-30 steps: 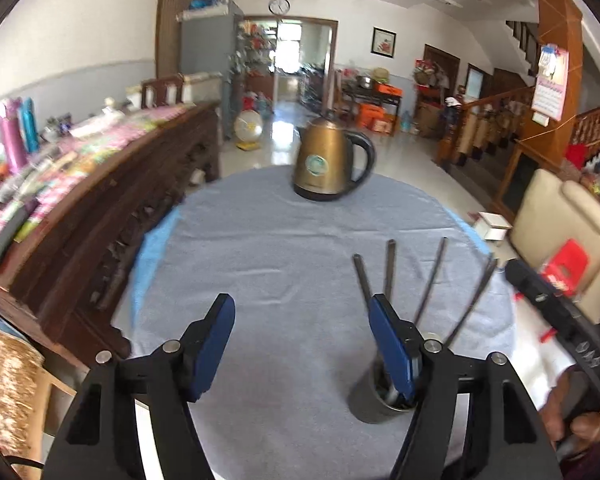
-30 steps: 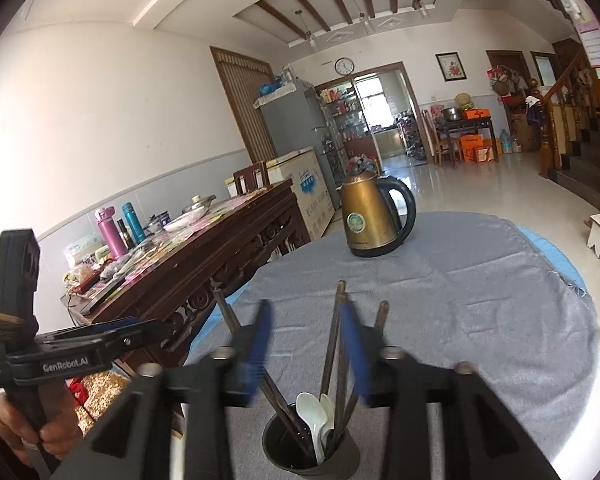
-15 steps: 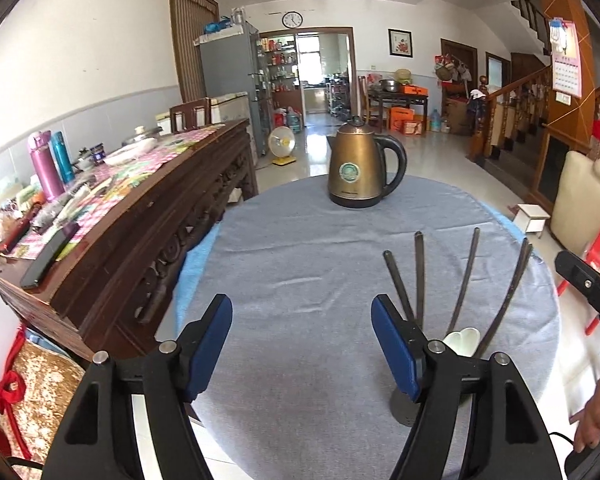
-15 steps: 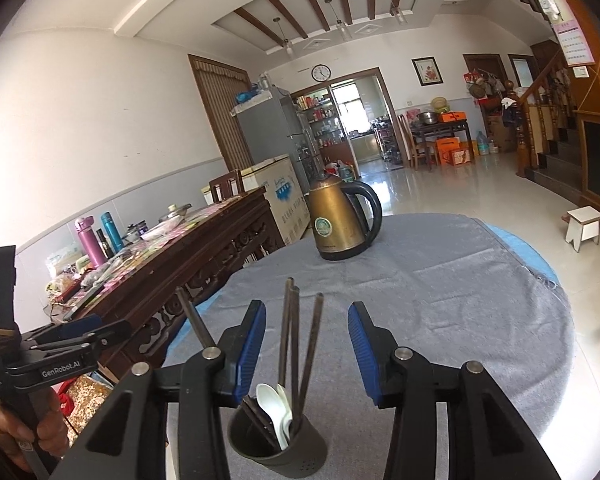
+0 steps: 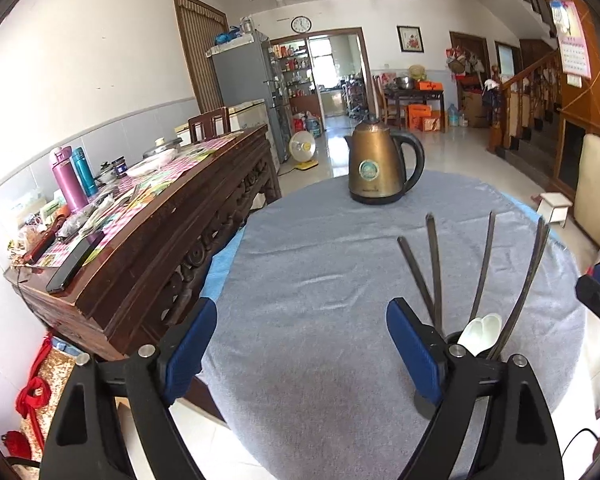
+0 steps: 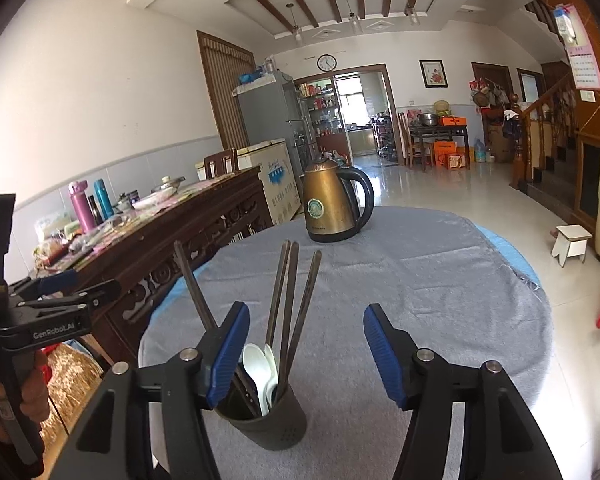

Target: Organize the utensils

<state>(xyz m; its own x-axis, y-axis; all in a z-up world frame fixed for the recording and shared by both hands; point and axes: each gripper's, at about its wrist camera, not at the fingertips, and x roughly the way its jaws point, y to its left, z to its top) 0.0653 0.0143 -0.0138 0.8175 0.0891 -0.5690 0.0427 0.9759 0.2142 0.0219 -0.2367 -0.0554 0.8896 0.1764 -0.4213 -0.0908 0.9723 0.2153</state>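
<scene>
"GenRobot.AI" reads in white on the left gripper (image 6: 66, 284), whose blue-padded jaws have just been opening and stand wide with only grey cloth between them. Right gripper (image 6: 306, 354) jaws have also just been opening, nothing between; its left pad sits in front of the dark round utensil holder (image 6: 274, 420) holding chopsticks (image 6: 288, 304) and white spoons (image 6: 258, 368). Bare cloth stretches to the brass-coloured kettle (image 6: 334, 208)

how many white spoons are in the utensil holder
2, as far as shows. Both white spoons stand bowl-up, overlapping, in the dark utensil holder among the chopsticks. More could be hidden behind the right gripper's finger.
</scene>
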